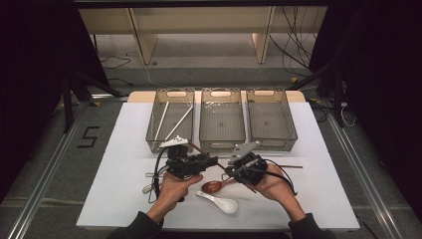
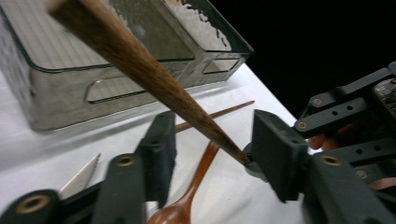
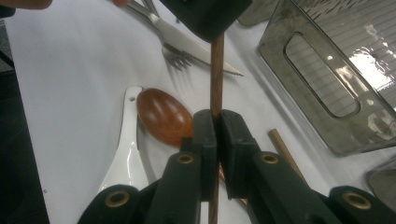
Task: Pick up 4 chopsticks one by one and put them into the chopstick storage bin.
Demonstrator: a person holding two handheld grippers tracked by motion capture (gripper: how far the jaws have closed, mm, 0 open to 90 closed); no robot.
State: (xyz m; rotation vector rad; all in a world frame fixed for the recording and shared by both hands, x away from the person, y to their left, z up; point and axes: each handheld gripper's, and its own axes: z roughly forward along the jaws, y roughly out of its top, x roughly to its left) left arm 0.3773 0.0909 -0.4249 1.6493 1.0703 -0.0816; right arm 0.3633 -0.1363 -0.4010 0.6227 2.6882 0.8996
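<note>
My right gripper (image 1: 230,172) (image 3: 217,126) is shut on the thin end of a brown wooden chopstick (image 3: 216,70) (image 1: 195,148), held off the white table. The stick runs up and left toward the bins. My left gripper (image 1: 214,160) (image 2: 215,154) straddles that chopstick (image 2: 154,77). Its jaws stand part-way apart, with a plain gap on one side of the stick. In the right gripper view, a black pad of the left gripper covers the stick's upper part. A second wooden chopstick (image 1: 288,166) (image 2: 224,111) lies flat on the table to the right.
Three clear bins stand in a row at the back: the left bin (image 1: 152,137) holds two white chopsticks, the middle bin (image 1: 222,145) and right bin (image 1: 293,134) look bare. A wooden spoon (image 1: 213,186), white ceramic spoon (image 1: 221,202), fork (image 3: 173,58) and knife (image 3: 187,46) lie near the hands.
</note>
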